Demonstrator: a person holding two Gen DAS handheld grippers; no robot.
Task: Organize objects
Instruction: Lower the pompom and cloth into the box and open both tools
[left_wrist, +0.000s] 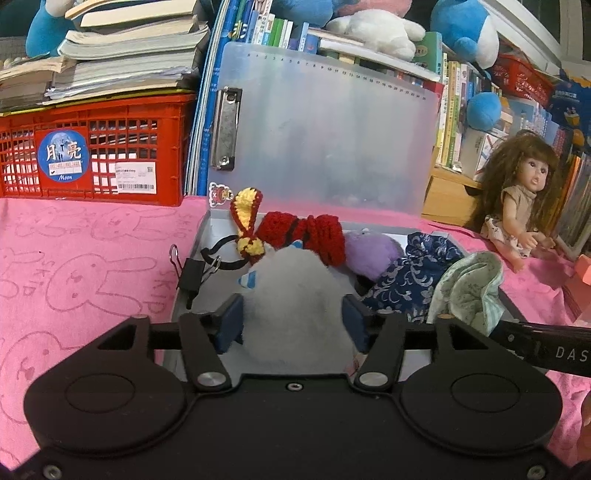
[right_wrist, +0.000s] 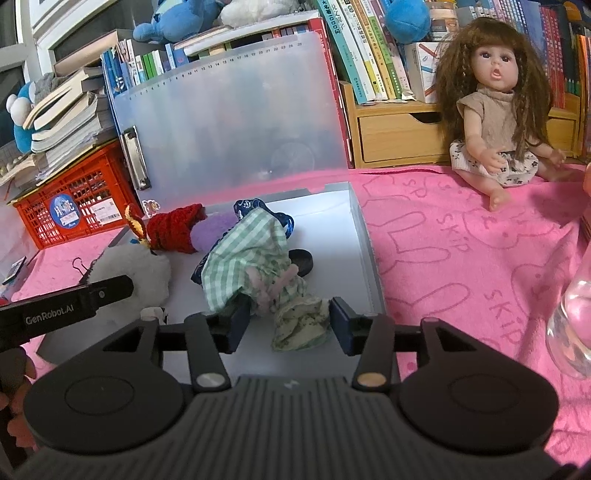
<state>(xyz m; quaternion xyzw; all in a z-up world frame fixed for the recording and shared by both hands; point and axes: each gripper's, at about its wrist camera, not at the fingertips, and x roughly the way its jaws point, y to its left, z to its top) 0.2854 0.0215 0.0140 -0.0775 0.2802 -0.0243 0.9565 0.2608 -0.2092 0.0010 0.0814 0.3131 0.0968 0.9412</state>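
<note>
A grey open box lies on the pink cloth, its frosted lid standing up behind. In it lie a red knitted piece, a purple plush, a blue patterned cloth and a green checked cloth. My left gripper is shut on a grey-white plush over the box's left side. My right gripper stands open around the near end of the green cloth.
A doll sits on the cloth right of the box. A red crate under stacked books stands at the left. A black binder clip sits on the box's left rim. A clear glass stands at the right edge.
</note>
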